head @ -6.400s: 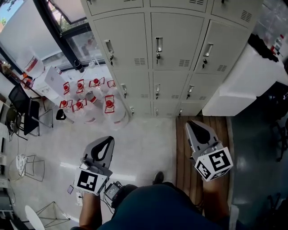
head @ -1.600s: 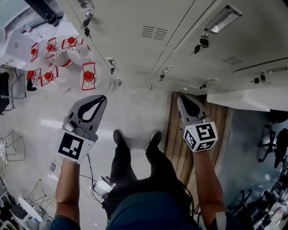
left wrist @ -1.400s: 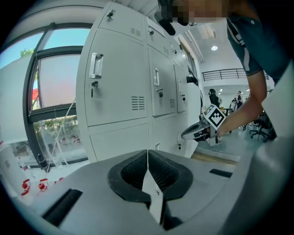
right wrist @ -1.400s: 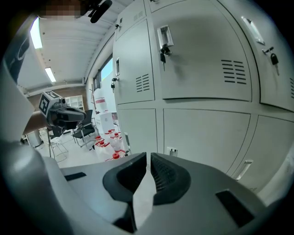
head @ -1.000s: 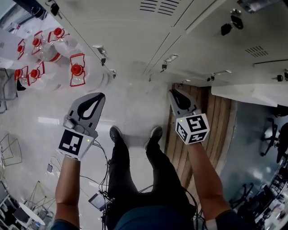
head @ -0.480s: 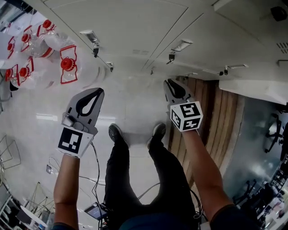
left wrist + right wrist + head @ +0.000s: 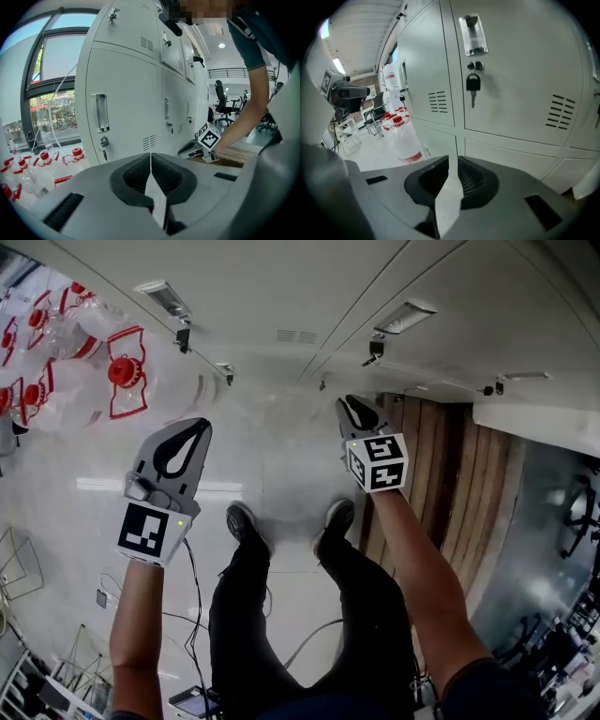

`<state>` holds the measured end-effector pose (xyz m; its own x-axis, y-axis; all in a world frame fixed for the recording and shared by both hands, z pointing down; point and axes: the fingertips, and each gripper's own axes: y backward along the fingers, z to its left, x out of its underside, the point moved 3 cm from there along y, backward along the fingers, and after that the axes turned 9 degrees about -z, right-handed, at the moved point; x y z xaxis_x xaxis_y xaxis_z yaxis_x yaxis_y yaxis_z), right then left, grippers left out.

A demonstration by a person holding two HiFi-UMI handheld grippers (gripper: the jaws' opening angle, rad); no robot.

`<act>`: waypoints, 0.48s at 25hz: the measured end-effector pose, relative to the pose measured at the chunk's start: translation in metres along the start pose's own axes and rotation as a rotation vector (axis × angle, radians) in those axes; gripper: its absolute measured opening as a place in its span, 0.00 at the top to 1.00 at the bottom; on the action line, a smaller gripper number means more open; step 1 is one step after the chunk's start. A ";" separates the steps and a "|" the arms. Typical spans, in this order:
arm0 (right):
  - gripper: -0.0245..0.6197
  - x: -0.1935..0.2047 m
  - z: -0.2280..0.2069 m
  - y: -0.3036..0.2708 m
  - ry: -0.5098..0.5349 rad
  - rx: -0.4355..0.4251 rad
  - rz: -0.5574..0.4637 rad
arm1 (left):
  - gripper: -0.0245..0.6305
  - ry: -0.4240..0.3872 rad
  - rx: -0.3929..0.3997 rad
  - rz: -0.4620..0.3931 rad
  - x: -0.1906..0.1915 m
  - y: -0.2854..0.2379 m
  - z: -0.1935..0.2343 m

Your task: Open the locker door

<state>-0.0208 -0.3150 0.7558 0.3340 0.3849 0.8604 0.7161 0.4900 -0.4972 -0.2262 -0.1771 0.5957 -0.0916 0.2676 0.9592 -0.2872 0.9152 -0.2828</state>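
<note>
Now that both hands have dropped low, the locker door (image 7: pixel 520 79) stands shut just ahead of the right gripper (image 7: pixel 354 416).
Its handle (image 7: pixel 472 33) and hanging key (image 7: pixel 472 89) sit above the clenched, empty jaws (nothing touched yet), so the reach remains; the left gripper (image 7: pixel 183 442), likewise clenched on nothing, points downward further left, nearer the water bottles (image 7: pixel 112 381).

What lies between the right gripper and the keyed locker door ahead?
Nothing: the right gripper view shows a bare gap between the shut right gripper and the locker door.
</note>
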 end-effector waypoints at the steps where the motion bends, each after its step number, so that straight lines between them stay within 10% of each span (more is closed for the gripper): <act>1: 0.90 0.008 -0.003 -0.008 -0.001 0.001 0.005 | 0.93 0.001 -0.001 0.001 0.007 -0.004 0.001; 12: 0.82 0.100 -0.034 -0.096 -0.036 0.048 0.068 | 0.93 -0.004 -0.011 0.034 0.076 -0.023 0.020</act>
<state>-0.0350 -0.3505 0.8932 0.3579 0.4457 0.8205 0.6624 0.4982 -0.5595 -0.2455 -0.1840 0.6747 -0.1046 0.2973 0.9490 -0.2733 0.9089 -0.3149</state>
